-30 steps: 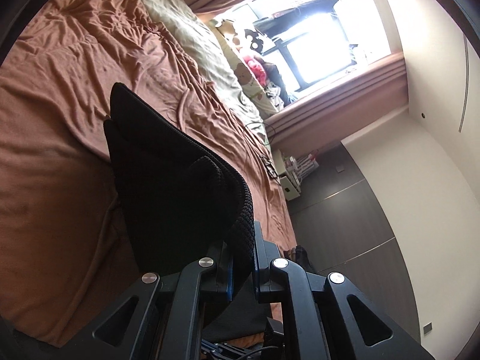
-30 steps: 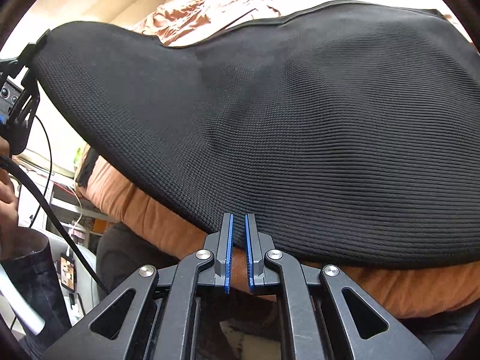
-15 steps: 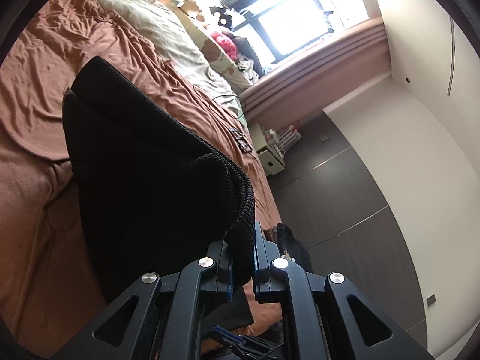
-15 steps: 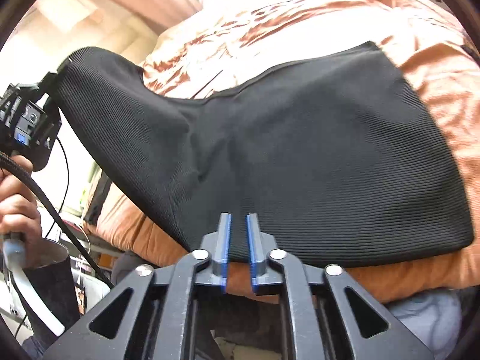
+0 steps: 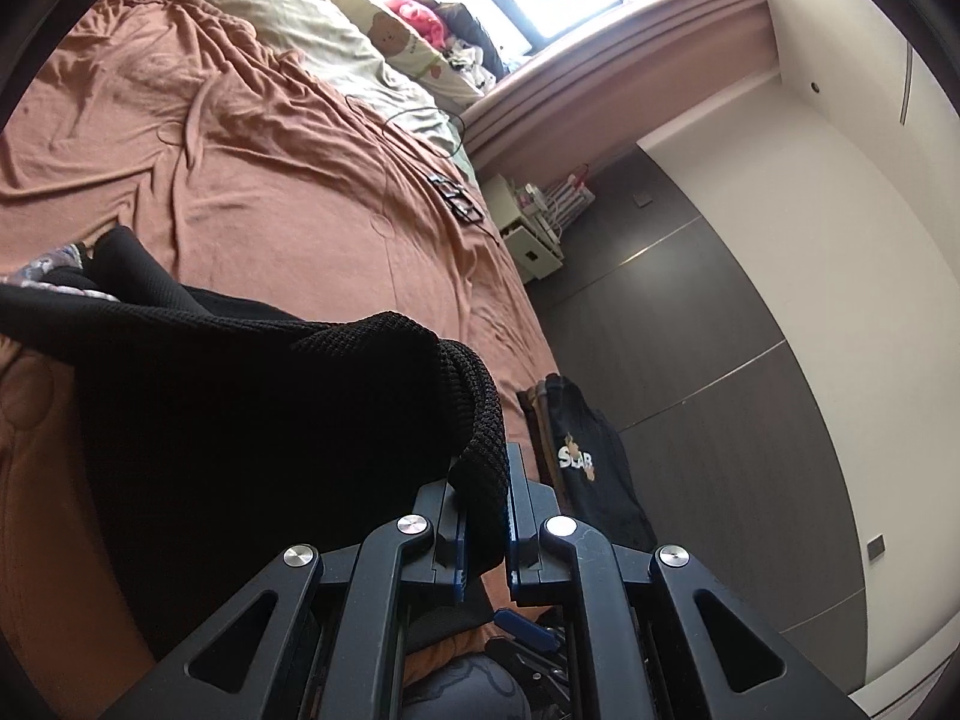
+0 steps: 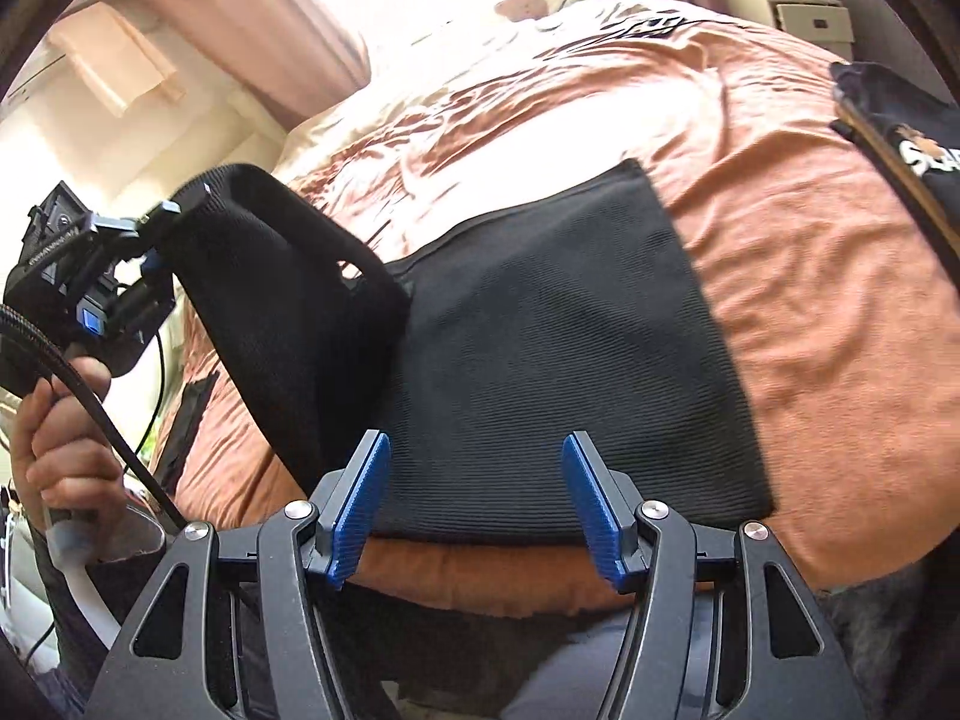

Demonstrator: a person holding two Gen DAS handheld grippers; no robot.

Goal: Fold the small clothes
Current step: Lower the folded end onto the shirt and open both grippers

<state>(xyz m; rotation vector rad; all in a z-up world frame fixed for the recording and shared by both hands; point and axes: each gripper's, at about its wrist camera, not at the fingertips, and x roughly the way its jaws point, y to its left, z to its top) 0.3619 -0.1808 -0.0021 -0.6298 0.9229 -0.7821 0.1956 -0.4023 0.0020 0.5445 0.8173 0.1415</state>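
Note:
A black ribbed knit garment (image 6: 558, 360) lies on the orange-brown bedspread (image 6: 810, 312) near the bed's front edge. Its left corner is lifted and folded over towards the middle. My left gripper (image 5: 483, 498) is shut on that corner of the black garment (image 5: 252, 420). In the right wrist view the left gripper (image 6: 174, 210) is seen at the left, held by a hand (image 6: 60, 450), with the cloth hanging from it. My right gripper (image 6: 477, 498) stands wide open just before the garment's near edge, with nothing between its blue pads (image 6: 360, 504).
Pillows (image 5: 336, 30) and soft toys lie at the head of the bed by the window. A small black object and a cable (image 5: 456, 204) rest on the bedspread. A black tote bag (image 5: 591, 468) hangs off the bed's side. A white bedside cabinet (image 5: 528, 240) stands beyond.
My right gripper has opened, let go of the garment and drawn back. The garment has dropped flat onto the bed. My left gripper has carried its corner lower and over the cloth.

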